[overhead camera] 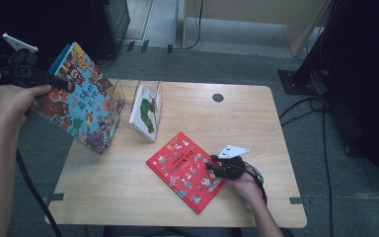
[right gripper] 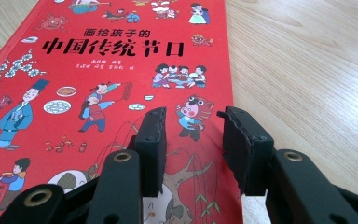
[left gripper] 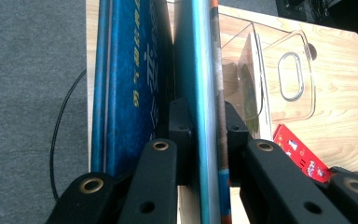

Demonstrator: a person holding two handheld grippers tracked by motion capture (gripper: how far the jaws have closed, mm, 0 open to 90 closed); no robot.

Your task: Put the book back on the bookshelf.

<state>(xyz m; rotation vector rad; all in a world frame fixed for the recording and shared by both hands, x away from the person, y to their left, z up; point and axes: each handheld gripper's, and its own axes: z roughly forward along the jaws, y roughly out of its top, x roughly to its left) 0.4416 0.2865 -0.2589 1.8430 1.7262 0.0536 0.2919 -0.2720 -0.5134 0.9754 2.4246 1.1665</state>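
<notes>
Books are the business on this wooden table [overhead camera: 128,182]. At the upper left of the high view, the left gripper [overhead camera: 54,81] is clamped on the edge of a blue picture book [overhead camera: 79,98] crowded with cartoon faces, holding it tilted in the air off the table's left edge, its lower corner close to the table's edge. In the left gripper view the jaws pinch the book's teal cover [left gripper: 200,93] between their pads, the blue spine side running up the left half of the frame.

Just right of that book in the high view stands a clear plastic holder [overhead camera: 121,96], and leaning in it is a white book with a green caterpillar shape [overhead camera: 147,112]. The holder's handle cut-out appears at the upper right of the left gripper view [left gripper: 290,75].

Near the centre of the high view a red book [overhead camera: 182,170] lies flat on the table. The right gripper [overhead camera: 213,164] rests low over its right edge. In the right gripper view its jaws stand apart with nothing between the pads, just above the red cover [right gripper: 98,84], near the book's right-hand edge.
</notes>
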